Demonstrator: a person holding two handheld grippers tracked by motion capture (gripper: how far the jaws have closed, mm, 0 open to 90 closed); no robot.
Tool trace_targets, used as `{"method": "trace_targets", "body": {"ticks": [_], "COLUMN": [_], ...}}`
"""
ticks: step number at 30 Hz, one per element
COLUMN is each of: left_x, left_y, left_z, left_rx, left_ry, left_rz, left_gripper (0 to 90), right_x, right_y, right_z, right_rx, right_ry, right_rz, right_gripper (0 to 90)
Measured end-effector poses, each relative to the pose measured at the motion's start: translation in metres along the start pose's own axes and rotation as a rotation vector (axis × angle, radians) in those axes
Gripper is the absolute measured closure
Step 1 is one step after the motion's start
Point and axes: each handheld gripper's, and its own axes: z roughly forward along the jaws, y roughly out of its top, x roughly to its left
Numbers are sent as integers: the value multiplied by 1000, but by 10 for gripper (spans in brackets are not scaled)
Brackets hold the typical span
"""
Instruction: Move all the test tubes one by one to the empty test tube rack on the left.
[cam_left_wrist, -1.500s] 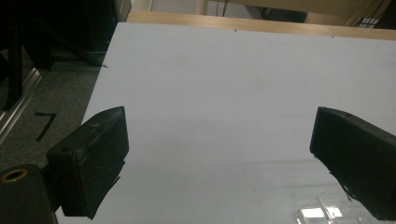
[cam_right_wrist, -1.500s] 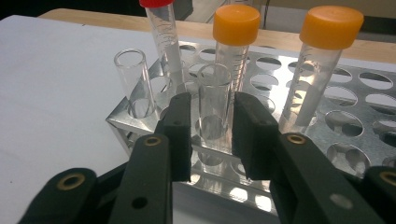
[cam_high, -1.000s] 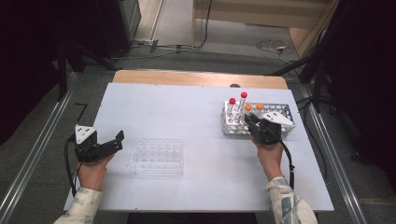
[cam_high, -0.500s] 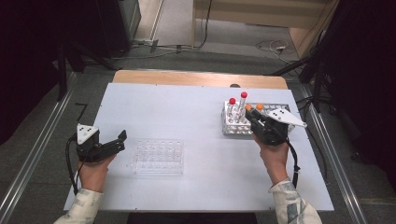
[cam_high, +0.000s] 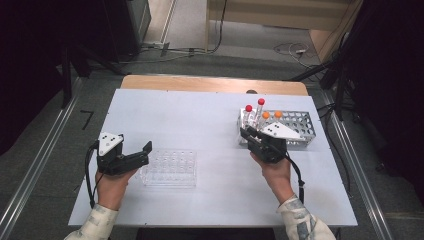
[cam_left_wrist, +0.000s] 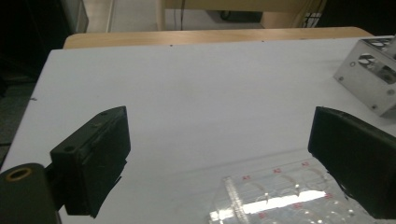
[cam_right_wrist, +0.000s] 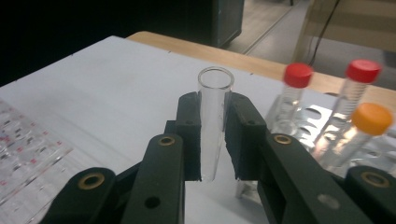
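right gripper clamped on an open glass tube, held upright between the pads; no cap on it. in the high view the right gripper sits at the near left corner of the metal rack; i cannot pick out the tube itself there. capped tubes stand in the rack just beside: two red, one orange close by.

left gripper wide open, holding nothing, jaws parted over the left end of the clear plate. in the high view it rests at the left edge of the plate.

step, as i read it: tube lifted clear of the rack, carry toward the plate about to start. next move calls for a sweep across the table to the person's left with the tube kept upright, and a gentle descent, since it is glass and open-topped.

room: bare table between rack and plate, nothing in the path. watch the neighbouring capped tubes on pulling away; they stand close to the right jaw. near table edge is close behind both hands. the left gripper could steady the light plate.
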Motion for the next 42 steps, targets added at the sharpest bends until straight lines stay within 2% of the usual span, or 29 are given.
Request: {"method": "trace_targets", "body": {"ticks": [5,6,8,11,15,20,25,33,34,35,36,42], "left_x": [-18,-27,-31,-46,-63,-82,-97,-119,-122,-124,-127,-132], "left_y": [6,10,11,16,22,29,36,41,42,42,42,42], "left_z": [5,7,9,17,28,45,57,67,69,70,73,78], "left_rx": [5,6,8,20,25,52,62,78,81,84,85,109], "left_ry": [-57,-79,-92,-129,-180,-264,-298,-337,-346,-353,-368,-372], "left_rz": [19,32,36,63,82,71,79,138,144,152,153,174], "left_gripper": [74,74,86,102,188,244,332,414,434,502,533,626], "right_x": [13,16,20,24,33,38,47,55,57,60,62,64], "right_y": [-9,-10,-12,-14,-16,-16,-17,-17,-17,-16,-16,-15], "right_z": [14,16,20,23,32,41,50,58,58,59,59,59], "right_rx": [32,39,47,52,65,76,77,80,77,75,74,69], "right_ry": [38,41,55,62,77,83,88,95,100,103,104,107], "right_rz": [-15,-16,-22,-30,-50,-59,-77,-88,-92,-100,-100,-110], "right_gripper": [737,737,737,737,737,737,737,737,737,737,737,737]}}
